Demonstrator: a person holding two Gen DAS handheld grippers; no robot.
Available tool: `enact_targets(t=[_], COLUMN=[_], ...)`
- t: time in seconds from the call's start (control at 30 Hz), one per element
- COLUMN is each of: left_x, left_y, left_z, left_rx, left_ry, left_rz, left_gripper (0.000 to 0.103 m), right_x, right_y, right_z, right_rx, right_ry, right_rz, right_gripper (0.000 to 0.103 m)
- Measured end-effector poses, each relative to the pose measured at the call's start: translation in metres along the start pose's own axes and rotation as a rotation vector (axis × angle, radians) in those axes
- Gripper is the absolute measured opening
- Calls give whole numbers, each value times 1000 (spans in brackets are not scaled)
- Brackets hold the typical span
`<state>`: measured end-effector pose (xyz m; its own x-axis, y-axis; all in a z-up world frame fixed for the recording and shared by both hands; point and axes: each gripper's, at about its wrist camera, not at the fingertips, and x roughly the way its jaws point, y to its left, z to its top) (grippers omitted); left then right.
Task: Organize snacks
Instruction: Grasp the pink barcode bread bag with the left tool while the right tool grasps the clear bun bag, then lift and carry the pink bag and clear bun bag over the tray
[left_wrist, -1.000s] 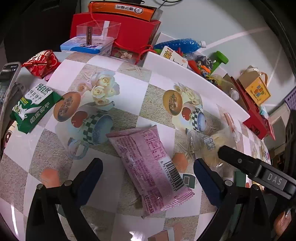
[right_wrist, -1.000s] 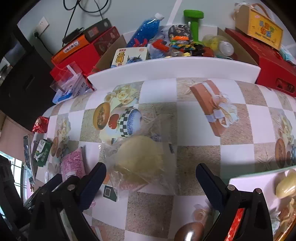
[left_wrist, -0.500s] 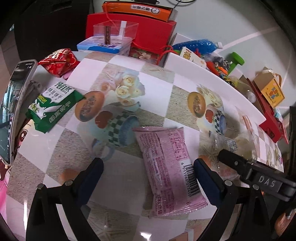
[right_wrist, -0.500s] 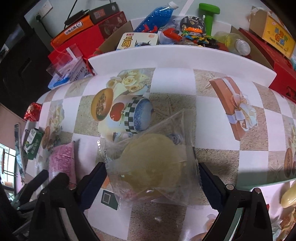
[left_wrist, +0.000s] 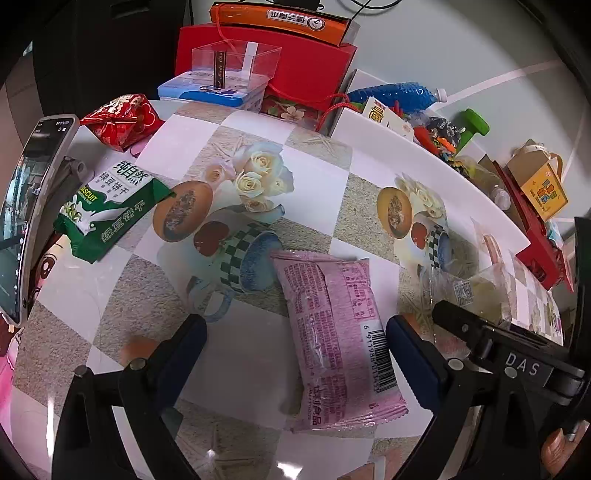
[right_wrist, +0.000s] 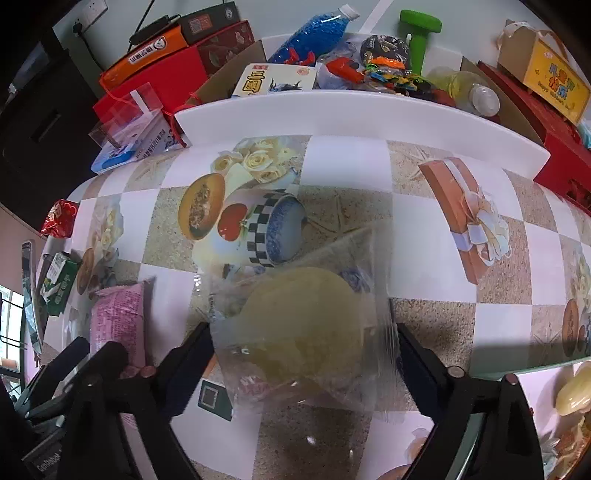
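A pink snack packet (left_wrist: 332, 332) lies flat on the patterned tablecloth (left_wrist: 314, 184), barcode side up. My left gripper (left_wrist: 295, 343) hangs open over it, and the packet sits close to the right finger. A clear bag with a round yellow pastry (right_wrist: 303, 332) lies between the fingers of my right gripper (right_wrist: 303, 354). The jaws are closing, the bag's film edges reach both fingers, and the pads do not visibly squeeze it. The right gripper (left_wrist: 498, 350) also shows at the right of the left wrist view, just beyond the pink packet (right_wrist: 114, 325).
A green biscuit packet (left_wrist: 107, 214), a red foil packet (left_wrist: 118, 120) and a phone (left_wrist: 33, 206) lie at the table's left. Red boxes (left_wrist: 306, 62), a clear box (left_wrist: 236, 62) and toys stand behind a white ledge (right_wrist: 369, 114). A tray with snacks (right_wrist: 569, 395) is at lower right.
My right gripper has come down over the clear bag, which now fills the gap between its fingers, and the jaws have narrowed slightly. The left view has swung a little, so the pink packet sits further right.
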<state>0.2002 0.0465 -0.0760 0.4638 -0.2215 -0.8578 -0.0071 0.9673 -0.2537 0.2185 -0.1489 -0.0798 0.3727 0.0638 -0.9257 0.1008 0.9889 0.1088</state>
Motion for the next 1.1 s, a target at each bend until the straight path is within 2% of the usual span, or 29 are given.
enact_targets(t=[0.17, 0.23, 0.37, 0.47, 0.53, 0.73, 1.1], left_x=[-1, 0, 1, 3, 4, 5, -9], left_y=[-2, -3, -9, -15, -21, -34, -44], left_z=[0, 0, -1, -2, -3, -8, -14], left_rx=[6, 11, 39, 48, 60, 81, 97], left_ry=[-1, 1, 8, 14, 19, 29, 27], left_rz=[-15, -24, -39, -52, -64, -100, -106], left_gripper=[86, 81, 72, 60, 47, 42, 41], right_x=[-1, -3, -7, -8, -11, -17, -34], right_y=[0, -1, -6, -8, -10, -15, -27], right_z=[1, 1, -1, -5, -9, -19, -51], right_rx=[5, 7, 25, 30, 41, 82, 173], right_ry=[-3, -9, -12, -21, -26, -34, -52], right_rz=[5, 3, 9, 4, 4, 10, 49], right_gripper=[83, 73, 71, 69, 67, 66, 64])
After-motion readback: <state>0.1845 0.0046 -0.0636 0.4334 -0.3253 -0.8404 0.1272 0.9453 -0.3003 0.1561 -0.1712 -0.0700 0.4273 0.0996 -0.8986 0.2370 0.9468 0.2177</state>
